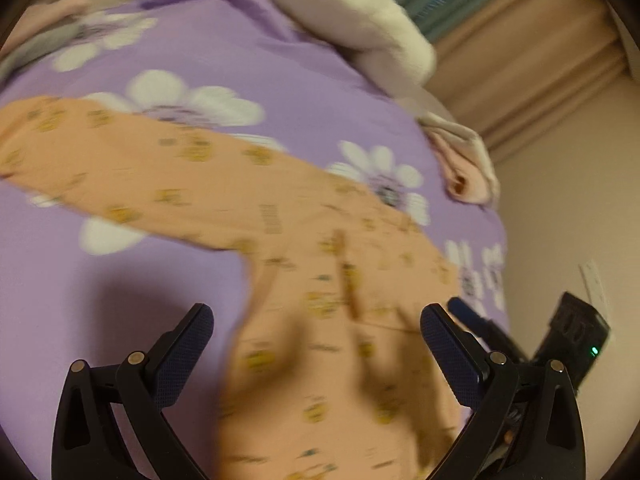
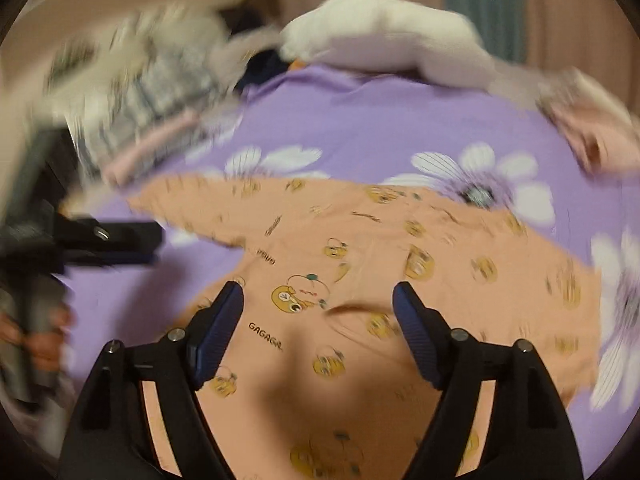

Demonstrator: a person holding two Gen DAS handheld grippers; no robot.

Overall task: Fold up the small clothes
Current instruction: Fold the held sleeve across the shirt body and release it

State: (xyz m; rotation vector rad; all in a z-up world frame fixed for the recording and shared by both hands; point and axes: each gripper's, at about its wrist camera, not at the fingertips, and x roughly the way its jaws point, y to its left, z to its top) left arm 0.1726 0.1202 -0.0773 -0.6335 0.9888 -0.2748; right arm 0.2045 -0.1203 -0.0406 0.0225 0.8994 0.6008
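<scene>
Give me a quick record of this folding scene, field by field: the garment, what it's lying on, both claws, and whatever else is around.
garment: peach top with yellow cartoon prints, spread flat, one sleeve stretched out to the side
surface: purple bedsheet with white flowers
left claw: open, above the top, nothing between its fingers
right claw: open, over the printed front, holding nothing
other items: white bundle at the far edge; pink folded piece to the right; checked clothes pile to the left
fold state: not yet folded
</scene>
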